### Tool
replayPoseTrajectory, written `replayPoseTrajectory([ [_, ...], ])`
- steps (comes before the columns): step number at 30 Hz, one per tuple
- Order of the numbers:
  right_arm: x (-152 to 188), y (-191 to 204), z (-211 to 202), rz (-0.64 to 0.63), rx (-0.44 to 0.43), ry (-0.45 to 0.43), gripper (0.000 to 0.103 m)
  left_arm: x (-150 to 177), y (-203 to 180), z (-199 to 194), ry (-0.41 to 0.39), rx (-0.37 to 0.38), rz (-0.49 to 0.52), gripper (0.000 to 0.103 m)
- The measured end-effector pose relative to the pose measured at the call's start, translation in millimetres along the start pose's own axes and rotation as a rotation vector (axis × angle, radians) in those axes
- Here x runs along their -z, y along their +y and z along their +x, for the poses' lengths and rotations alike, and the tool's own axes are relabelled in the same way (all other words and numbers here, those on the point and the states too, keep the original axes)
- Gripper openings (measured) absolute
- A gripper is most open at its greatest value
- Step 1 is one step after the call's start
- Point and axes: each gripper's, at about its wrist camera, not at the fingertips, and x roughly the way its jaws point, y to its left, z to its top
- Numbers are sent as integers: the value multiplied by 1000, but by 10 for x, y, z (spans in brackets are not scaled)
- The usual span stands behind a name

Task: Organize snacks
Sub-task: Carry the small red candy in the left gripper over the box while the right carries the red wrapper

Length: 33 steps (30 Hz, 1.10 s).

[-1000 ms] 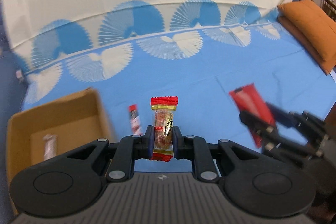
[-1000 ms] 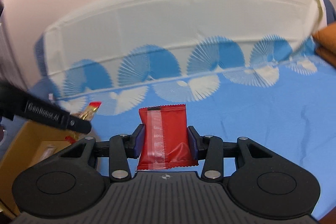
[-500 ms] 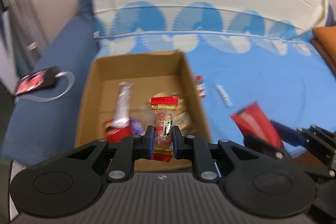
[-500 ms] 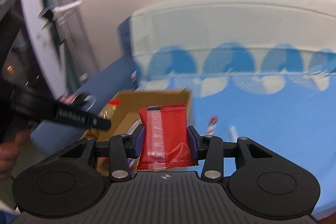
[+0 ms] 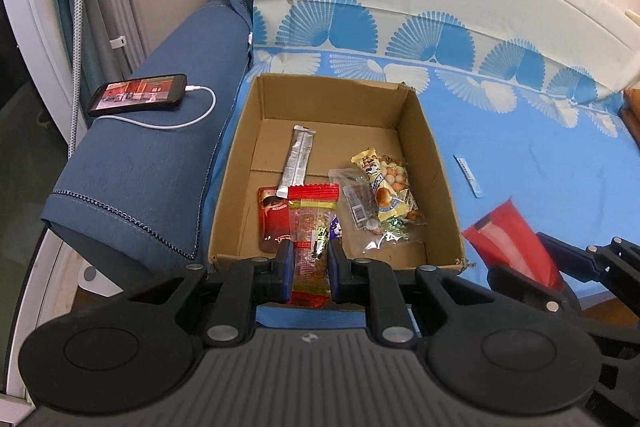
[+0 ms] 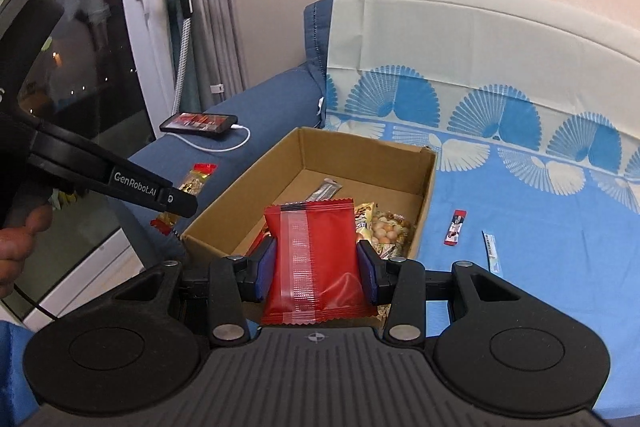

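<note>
- The open brown cardboard box (image 5: 434, 163) sits on the blue fan-patterned sheet (image 5: 520, 155), hard against the dark blue padded armrest (image 5: 148, 155). Several snacks already lie in it: a long silver stick sachet (image 5: 298, 157), a flat dark red packet (image 5: 274, 223), and a heap of clear-wrapped sweets and nuts (image 5: 384, 195).
- The left gripper (image 5: 310, 263) is clamped narrowly on a slim clear snack bar with red ends (image 5: 310, 227), held upright over the box's near edge.
- The right gripper (image 6: 316, 273) grips a plump red foil pouch with a clear strip (image 6: 314, 259) by its sides, also near the box's front wall.
- Judgement: the task is well under way; both held items await release into the box.
- Two items are left out on the sheet: a small red-and-black stick packet (image 6: 454, 227) and a thin pale blue sachet (image 6: 492, 251).
- Only the right wrist view shows the red-and-black stick; from the left wrist view the box wall seems to hide it.
- Only the left wrist view looks down onto the whole box floor.
- A black smartphone on a white cable (image 5: 138, 95) lies on the armrest, clear of the work.
</note>
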Motion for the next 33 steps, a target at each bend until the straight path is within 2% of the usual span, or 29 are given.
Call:
replayPoseTrajectory([
  [21, 1, -22, 166, 1, 4, 58, 46, -40, 15, 166, 29, 17, -9, 19],
  [33, 37, -142, 396, 37, 4, 122, 46, -234, 37, 420, 58, 6, -12, 19],
])
